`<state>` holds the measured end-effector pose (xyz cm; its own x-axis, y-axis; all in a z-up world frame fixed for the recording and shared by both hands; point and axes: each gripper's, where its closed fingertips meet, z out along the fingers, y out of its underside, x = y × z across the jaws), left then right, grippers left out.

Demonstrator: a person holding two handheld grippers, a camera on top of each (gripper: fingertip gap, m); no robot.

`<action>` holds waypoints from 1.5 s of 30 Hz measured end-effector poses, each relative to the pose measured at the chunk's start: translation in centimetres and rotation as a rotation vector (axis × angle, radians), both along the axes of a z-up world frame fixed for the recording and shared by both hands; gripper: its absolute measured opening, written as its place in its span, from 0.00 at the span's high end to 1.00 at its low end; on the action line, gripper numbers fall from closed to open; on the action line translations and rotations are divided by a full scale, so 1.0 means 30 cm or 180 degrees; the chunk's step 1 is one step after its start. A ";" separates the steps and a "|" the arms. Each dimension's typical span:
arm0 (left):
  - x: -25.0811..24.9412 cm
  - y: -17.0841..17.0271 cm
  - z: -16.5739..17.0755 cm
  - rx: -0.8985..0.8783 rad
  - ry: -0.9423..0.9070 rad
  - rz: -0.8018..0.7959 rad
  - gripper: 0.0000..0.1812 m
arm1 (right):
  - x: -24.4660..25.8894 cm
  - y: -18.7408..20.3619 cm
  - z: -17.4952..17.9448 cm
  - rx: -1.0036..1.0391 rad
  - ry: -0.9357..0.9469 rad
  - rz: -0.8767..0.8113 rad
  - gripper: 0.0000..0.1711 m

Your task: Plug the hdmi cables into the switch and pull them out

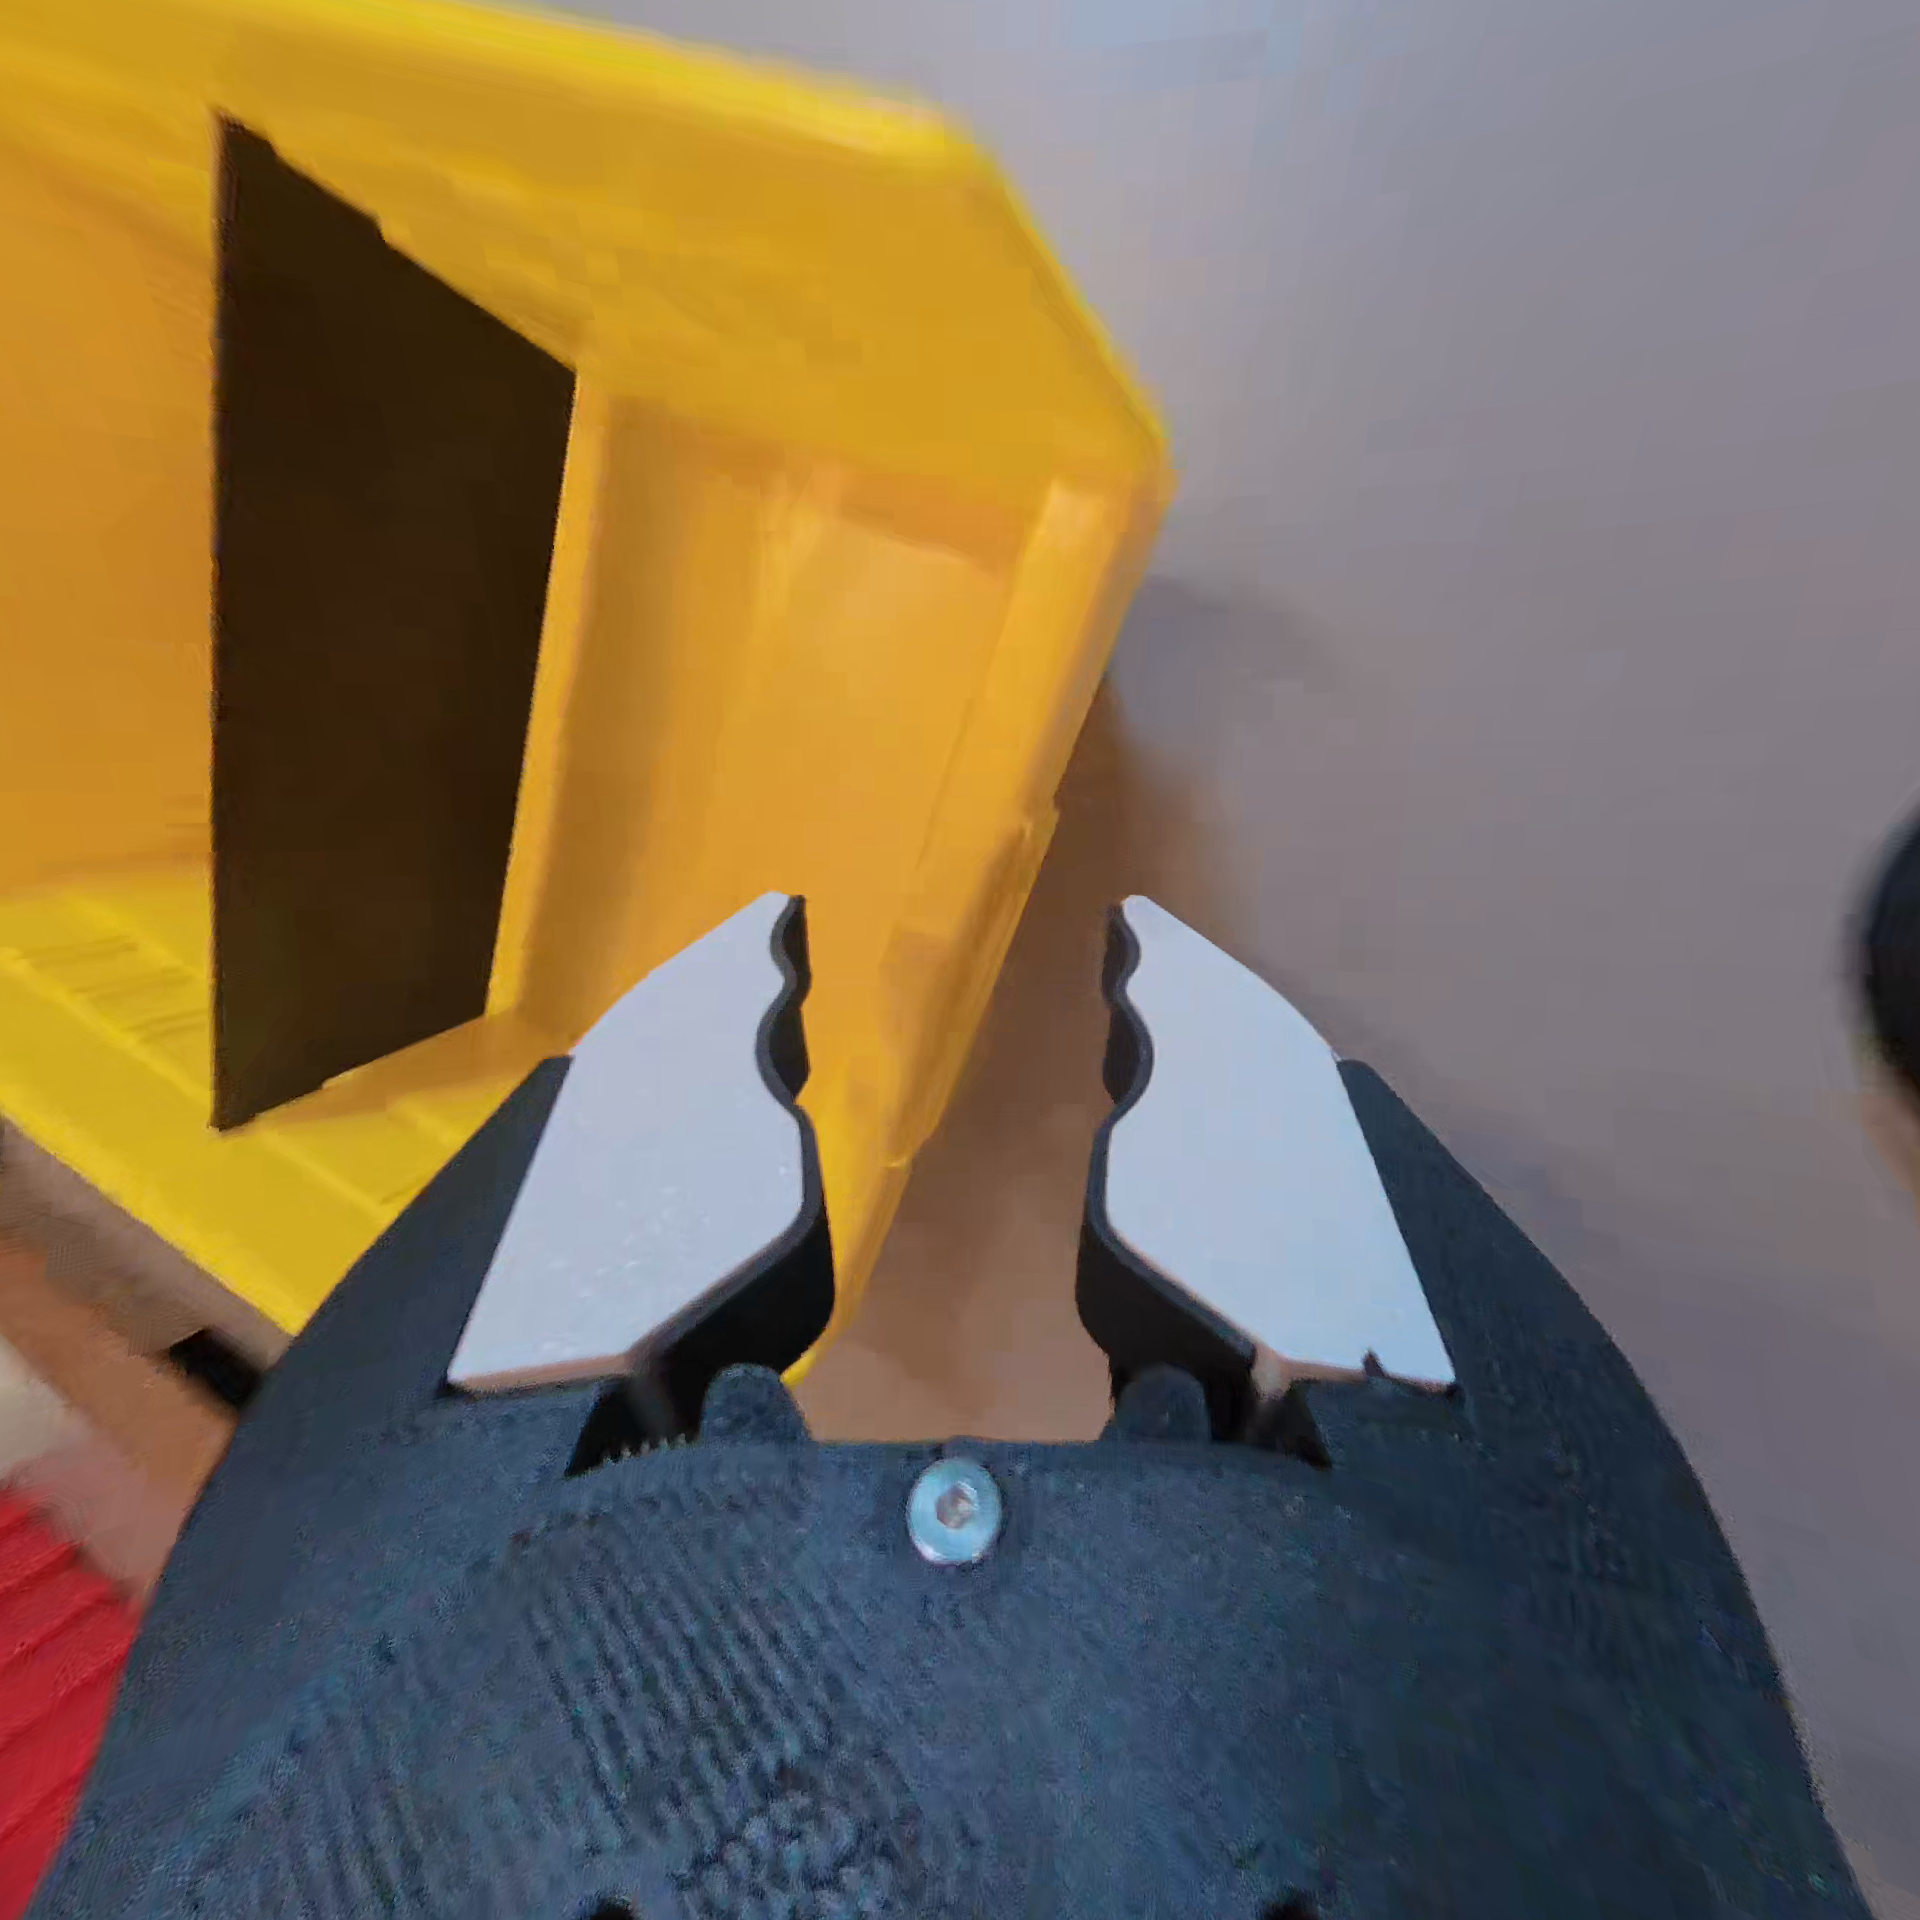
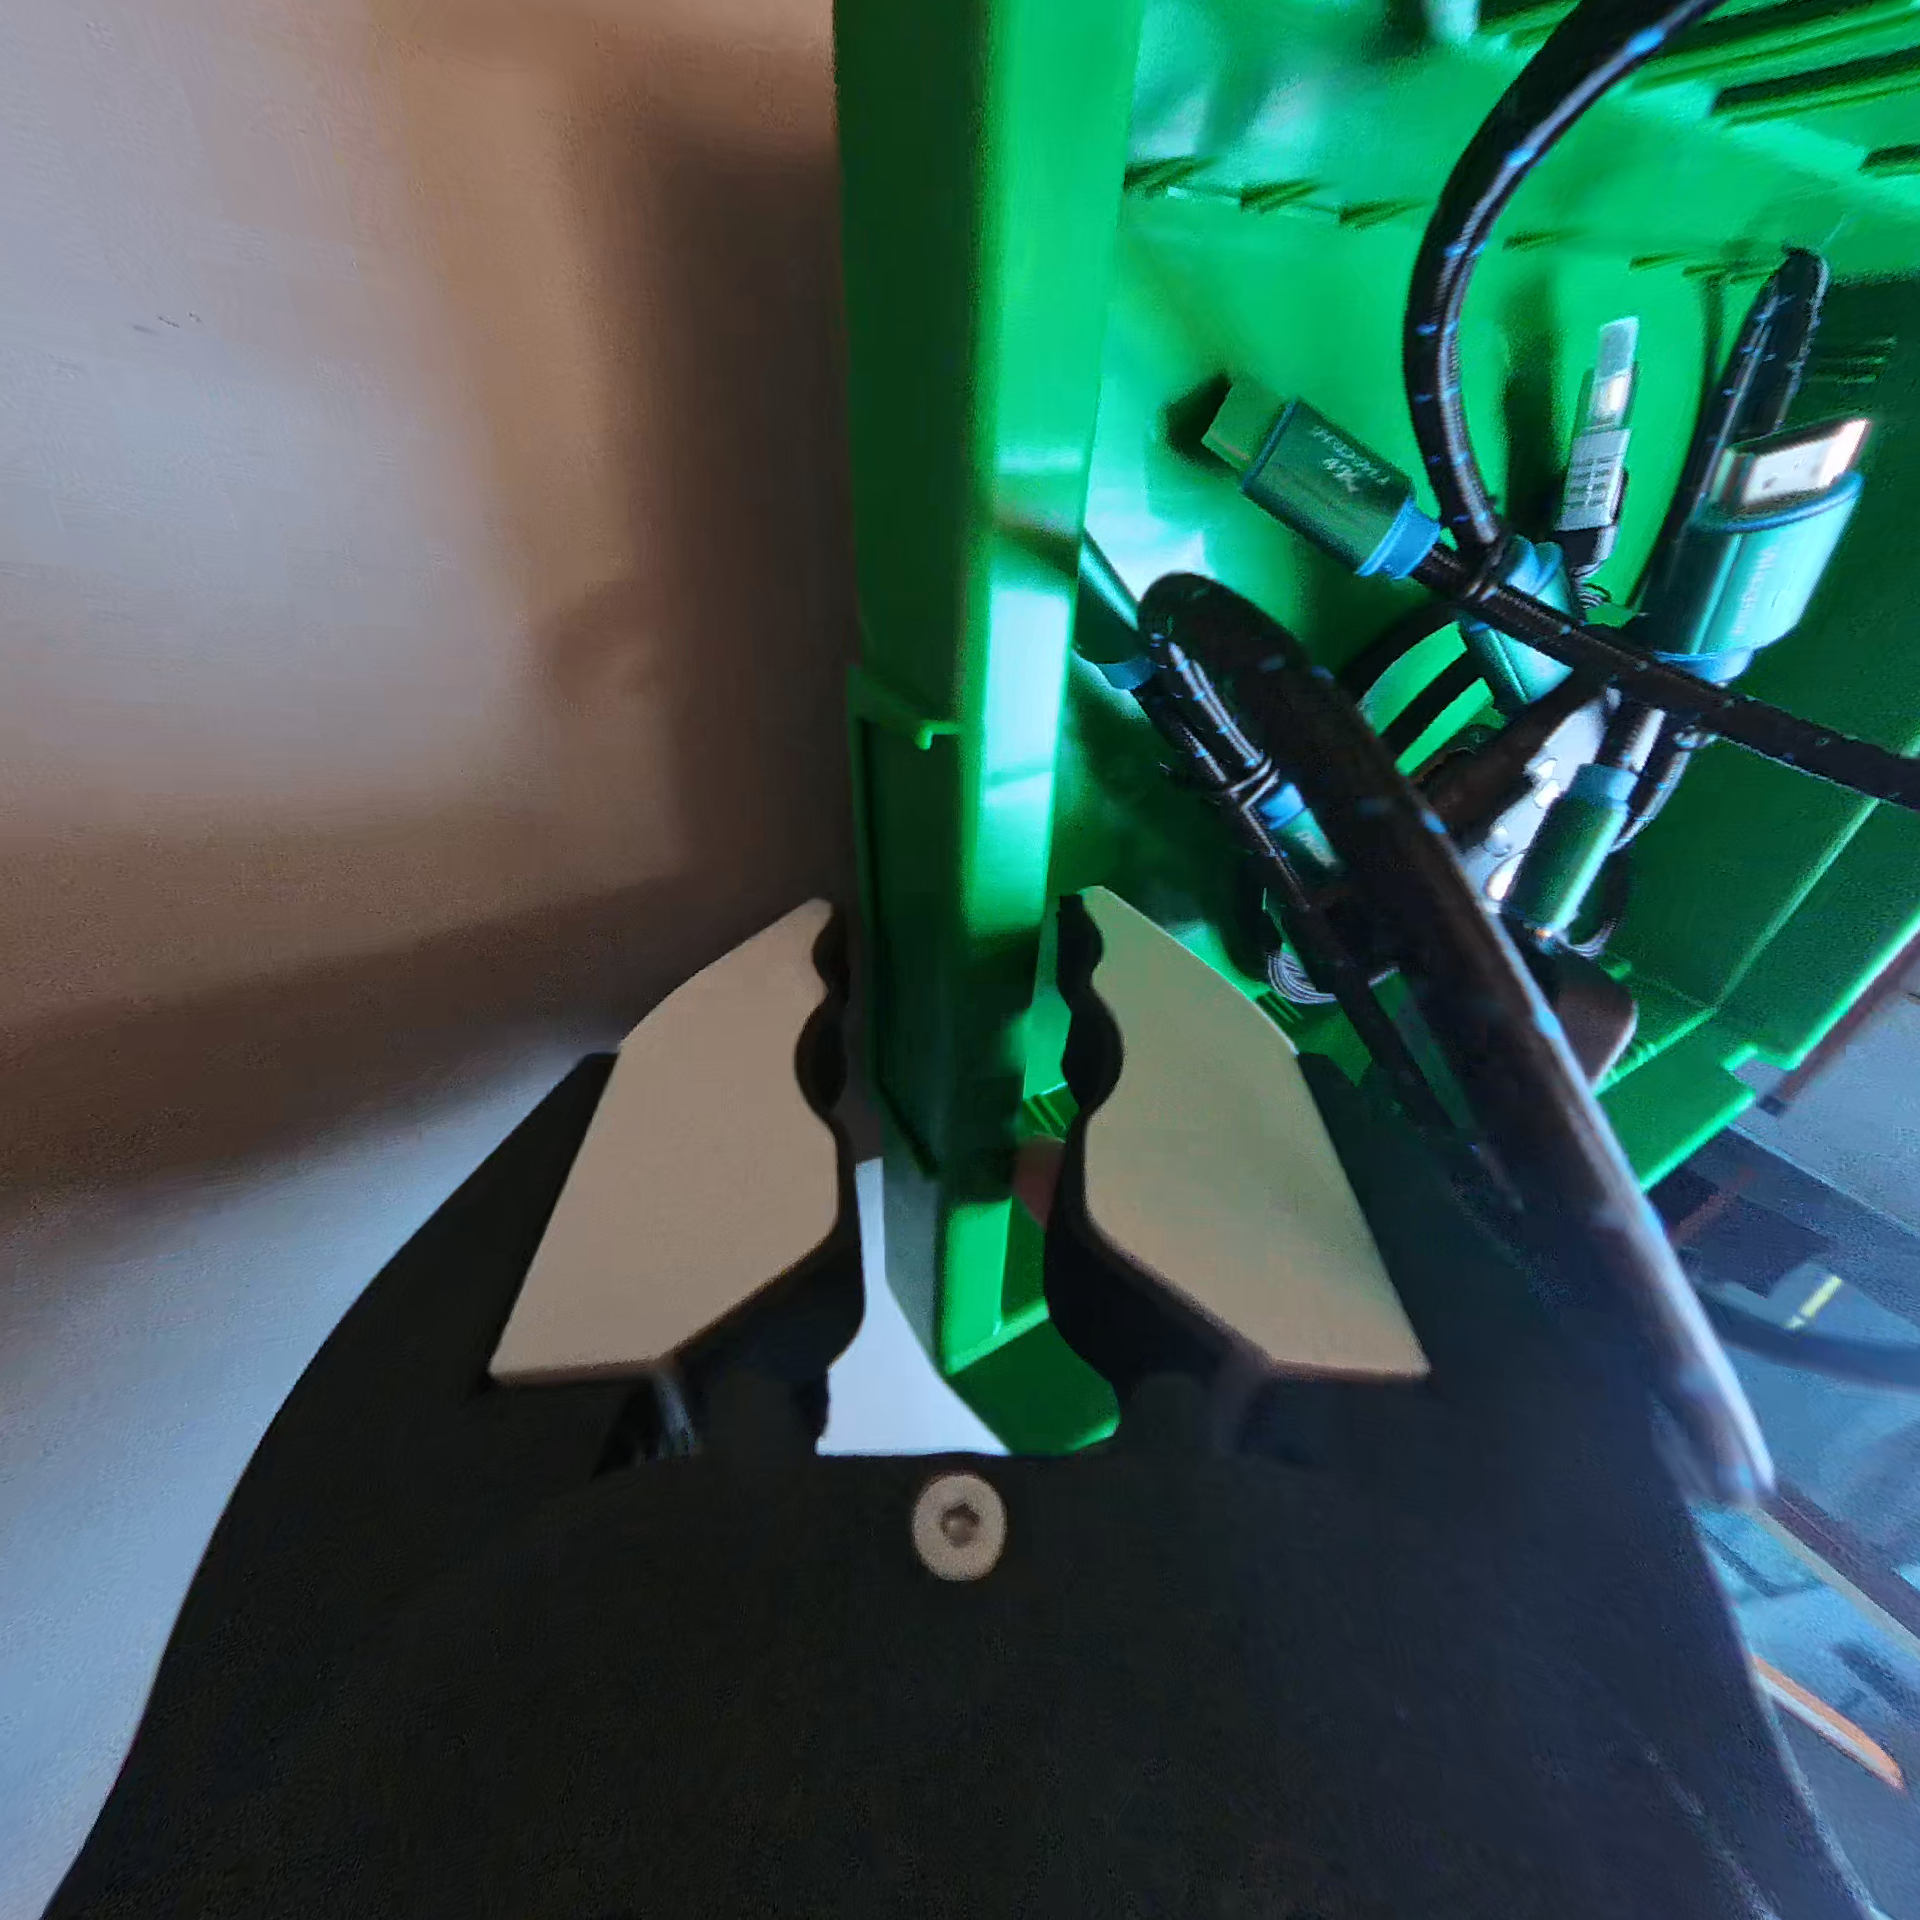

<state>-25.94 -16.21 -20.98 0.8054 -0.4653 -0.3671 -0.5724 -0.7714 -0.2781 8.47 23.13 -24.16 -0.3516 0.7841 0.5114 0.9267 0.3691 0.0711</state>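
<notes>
Several braided black HDMI cables (image 2: 1351, 790) with teal-collared metal plugs (image 2: 1766, 499) lie tangled inside a green plastic bin (image 2: 1299, 312) in the right wrist view. My right gripper (image 2: 951, 909) has its fingers on either side of the bin's near wall (image 2: 956, 520) and is shut on it. In the left wrist view, my left gripper (image 1: 958, 914) is open and empty, just to the right of a yellow bin (image 1: 831, 416). A flat dark rectangular thing (image 1: 374, 623) sits in the yellow bin. I cannot tell whether it is the switch.
Both bins are on a pale grey surface (image 1: 1558, 416). A dark rounded object (image 1: 1891, 956) shows at the right edge of the left wrist view, and something red (image 1: 52, 1662) at its lower left. Dark framework (image 2: 1818, 1247) lies beyond the green bin's right side. Left tips to right tips: about 50 cm.
</notes>
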 end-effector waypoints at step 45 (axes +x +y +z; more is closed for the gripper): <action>0.965 0.682 0.077 0.2256 -0.2131 0.0371 0.76 | 0.279 -0.330 0.155 -0.1671 0.3481 -0.1209 0.80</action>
<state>3.02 4.24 -18.65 0.9758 -0.2180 0.0186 -0.0586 -0.3423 -0.9378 16.84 13.24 -19.51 0.3463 0.9381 -0.0099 0.4626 -0.1799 -0.8681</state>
